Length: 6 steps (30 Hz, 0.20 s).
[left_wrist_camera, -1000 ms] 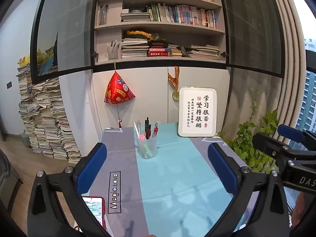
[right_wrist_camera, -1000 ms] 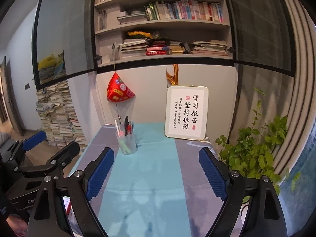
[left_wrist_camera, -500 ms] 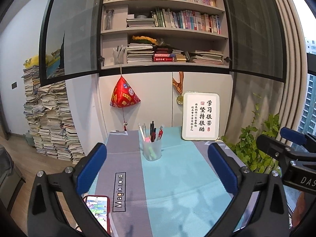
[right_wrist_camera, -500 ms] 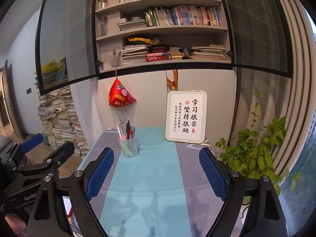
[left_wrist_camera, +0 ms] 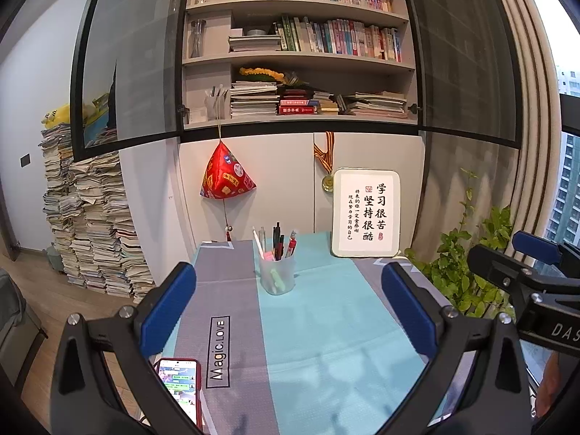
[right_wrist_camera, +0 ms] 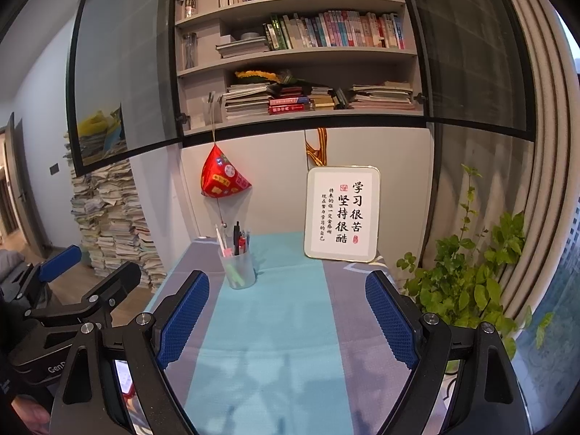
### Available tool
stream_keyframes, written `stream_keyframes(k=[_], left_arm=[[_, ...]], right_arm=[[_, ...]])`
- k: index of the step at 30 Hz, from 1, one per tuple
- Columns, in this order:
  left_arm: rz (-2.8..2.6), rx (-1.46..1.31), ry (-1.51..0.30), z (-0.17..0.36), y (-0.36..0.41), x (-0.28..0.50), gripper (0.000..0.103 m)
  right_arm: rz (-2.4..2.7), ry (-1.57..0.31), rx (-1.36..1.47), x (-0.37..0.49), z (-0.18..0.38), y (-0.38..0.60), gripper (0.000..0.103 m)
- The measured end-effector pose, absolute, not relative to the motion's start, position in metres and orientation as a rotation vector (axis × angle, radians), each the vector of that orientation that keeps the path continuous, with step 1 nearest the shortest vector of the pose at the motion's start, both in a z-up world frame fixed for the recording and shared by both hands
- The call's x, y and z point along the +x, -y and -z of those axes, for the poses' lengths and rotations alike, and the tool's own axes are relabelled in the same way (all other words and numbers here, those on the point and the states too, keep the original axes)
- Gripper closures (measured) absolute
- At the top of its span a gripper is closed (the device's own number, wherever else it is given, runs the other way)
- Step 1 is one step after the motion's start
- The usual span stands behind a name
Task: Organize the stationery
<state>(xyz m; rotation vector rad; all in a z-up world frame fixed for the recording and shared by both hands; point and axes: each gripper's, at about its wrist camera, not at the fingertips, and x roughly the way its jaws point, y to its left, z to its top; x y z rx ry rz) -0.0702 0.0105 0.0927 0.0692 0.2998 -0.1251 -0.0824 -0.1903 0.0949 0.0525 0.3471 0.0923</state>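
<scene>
A clear plastic pen cup (left_wrist_camera: 277, 274) holding several pens stands upright on the grey and teal table cloth (left_wrist_camera: 326, 326), toward the far middle. It also shows in the right wrist view (right_wrist_camera: 237, 268). My left gripper (left_wrist_camera: 290, 311) is open and empty, held above the near part of the table, well short of the cup. My right gripper (right_wrist_camera: 286, 322) is open and empty too, to the right of the left one. No loose stationery shows on the cloth.
A framed calligraphy sign (left_wrist_camera: 366, 214) leans on the wall at the far right of the table. A phone in a red case (left_wrist_camera: 181, 388) lies at the near left. A potted plant (left_wrist_camera: 467, 275) stands right of the table. Book stacks (left_wrist_camera: 90, 217) stand on the floor at left.
Both cameras have tilted up and drawn back a little, so the cup and sign sit lower in view. Both grippers stay open and empty.
</scene>
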Motion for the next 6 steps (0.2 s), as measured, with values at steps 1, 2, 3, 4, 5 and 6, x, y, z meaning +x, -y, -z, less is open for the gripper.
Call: stream_keyframes(k=[1, 2, 3, 4, 5, 6], left_arm=[[0.126, 0.069, -0.300, -0.0926, -0.0101, -0.0701, 0.001], [0.124, 0.070, -0.300, -0.0926, -0.0100, -0.0704, 0.001], [0.124, 0.070, -0.300, -0.0926, -0.0100, -0.0705, 0.001], [0.124, 0.070, -0.300, -0.0926, -0.0099, -0.0711, 0.001], [0.124, 0.069, -0.300, -0.0928, -0.0098, -0.0715, 0.001], [0.124, 0.069, -0.300, -0.0927, -0.0100, -0.0710, 0.001]], right_arm=[[-0.094, -0.347, 0.052, -0.0829, -0.0948, 0.1900, 0.015], [-0.094, -0.347, 0.052, -0.0833, -0.0953, 0.1897, 0.015], [-0.095, -0.347, 0.051, -0.0845, -0.0957, 0.1888, 0.015], [-0.095, -0.346, 0.050, -0.0856, -0.0965, 0.1876, 0.015], [-0.096, -0.345, 0.049, -0.0863, -0.0966, 0.1868, 0.015], [-0.096, -0.345, 0.049, -0.0863, -0.0967, 0.1866, 0.015]])
